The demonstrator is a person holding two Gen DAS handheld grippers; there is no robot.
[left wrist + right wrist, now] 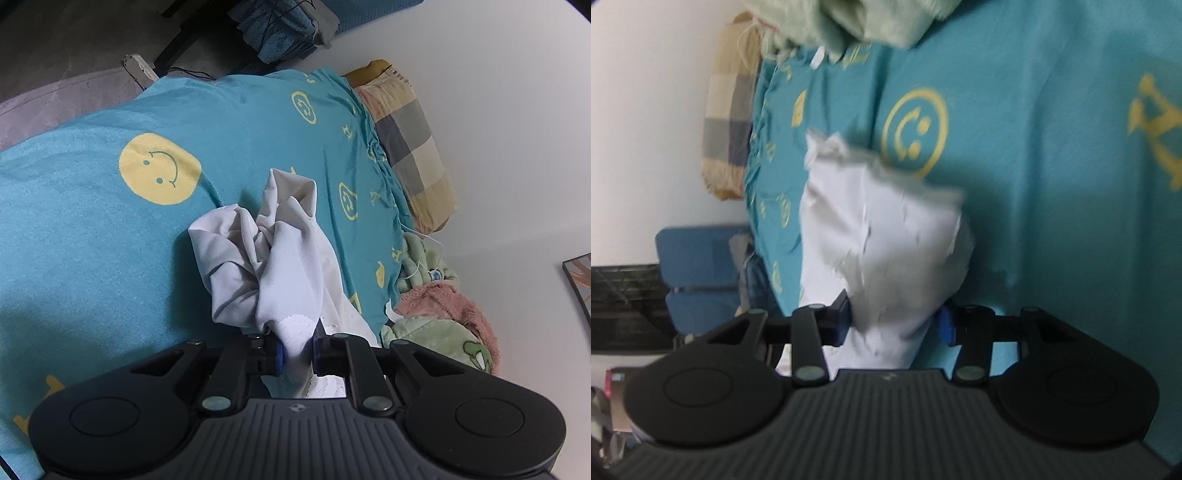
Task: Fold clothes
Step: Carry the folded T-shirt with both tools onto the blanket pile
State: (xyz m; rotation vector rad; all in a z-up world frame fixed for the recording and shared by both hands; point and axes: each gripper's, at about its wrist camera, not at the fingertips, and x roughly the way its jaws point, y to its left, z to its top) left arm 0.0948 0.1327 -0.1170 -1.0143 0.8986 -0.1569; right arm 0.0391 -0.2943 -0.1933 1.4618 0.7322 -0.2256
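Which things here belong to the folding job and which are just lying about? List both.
Job: white garment, left gripper, right gripper.
Lying about: teal smiley bedspread, checked pillow, green plush blanket, pink fleece.

Left gripper [297, 350]: jaws nearly closed, pads clamped on white fabric. Right gripper [895, 325]: jaws partly apart, fabric between them; whether both pads press on it cannot be determined.

A teal bedspread [92, 240] printed with yellow smiley faces [159, 168] covers the bed. A checked pillow [410, 147] lies along its edge by the white wall [498, 92], near a green plush blanket [443, 332].
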